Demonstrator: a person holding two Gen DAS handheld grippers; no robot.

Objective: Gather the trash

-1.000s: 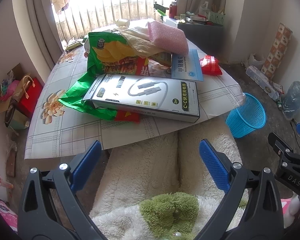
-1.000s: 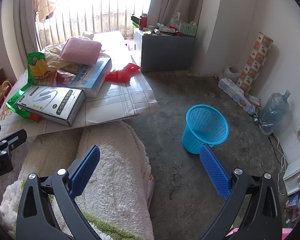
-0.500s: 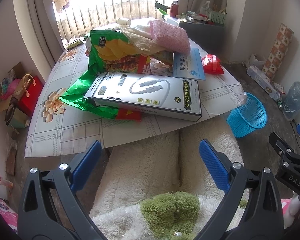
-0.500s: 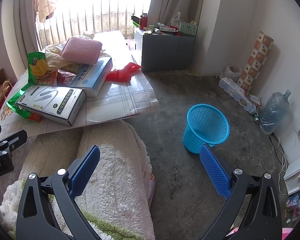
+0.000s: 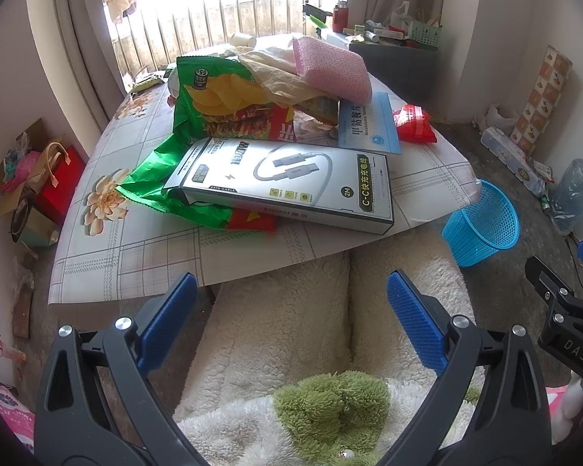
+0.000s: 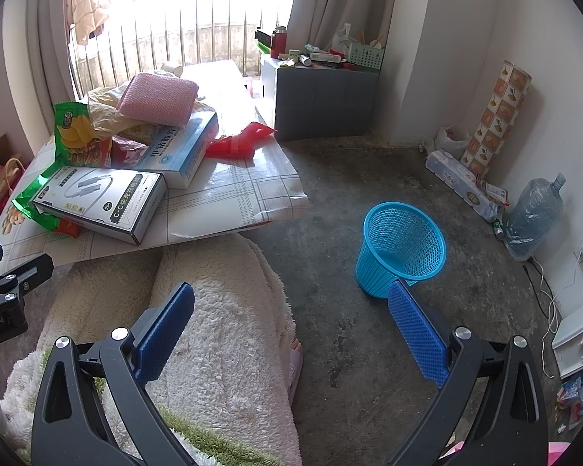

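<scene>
The left gripper was wide open and held nothing. Ahead of it, on the table, lay a gray cable box on top of a green chip bag. The right gripper was wide open and empty too. A blue basket stood on the floor just beyond its right finger.

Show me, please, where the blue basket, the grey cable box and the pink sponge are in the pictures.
blue basket (image 6: 402,250): right wrist view, on its mesh wall.
grey cable box (image 5: 291,178): left wrist view, on its top face.
pink sponge (image 5: 330,70): left wrist view, on its upper surface.
</scene>
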